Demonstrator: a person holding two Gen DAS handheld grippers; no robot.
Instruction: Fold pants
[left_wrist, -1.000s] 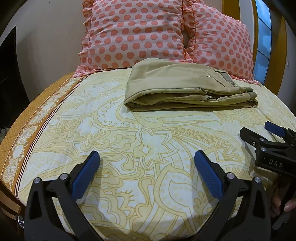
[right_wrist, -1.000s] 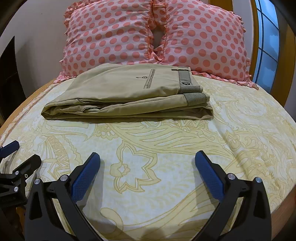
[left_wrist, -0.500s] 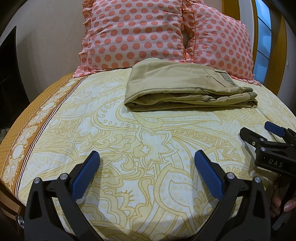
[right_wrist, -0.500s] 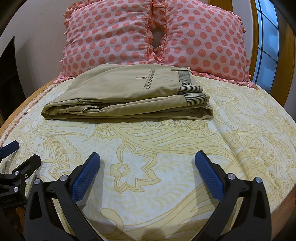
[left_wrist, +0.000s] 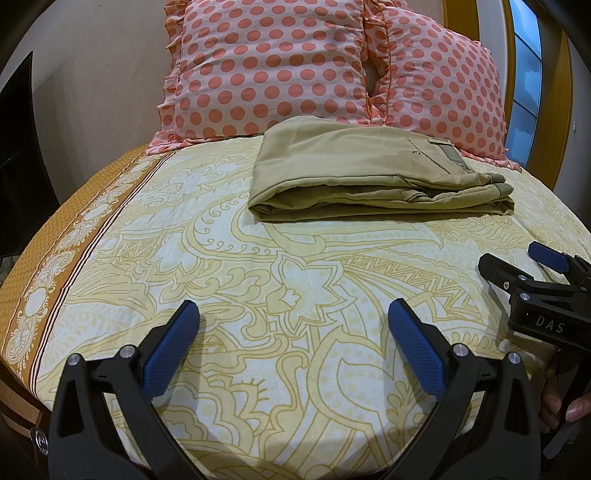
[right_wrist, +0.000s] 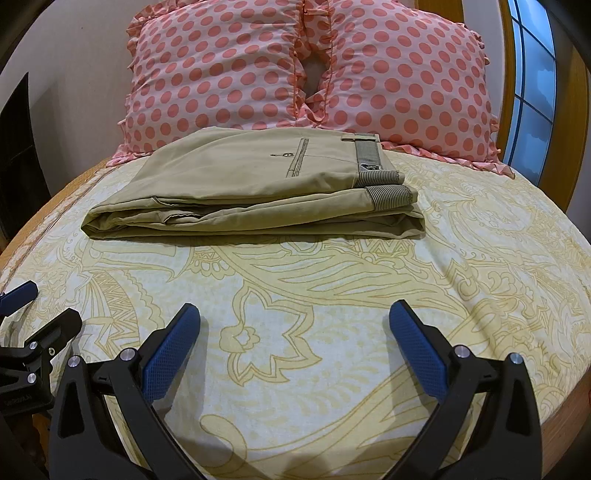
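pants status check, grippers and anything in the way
Left gripper open, right gripper open, both empty, short of the pants. Pants folded, flat on bed, in front of pillows. Nothing between fingers and pants.

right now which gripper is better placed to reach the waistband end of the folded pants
Right, likely. The right gripper faces the folded pants, whose waistband lies slightly to the right in its view. In the left gripper view the waistband sits far off to the right. Both are open, empty and well short.
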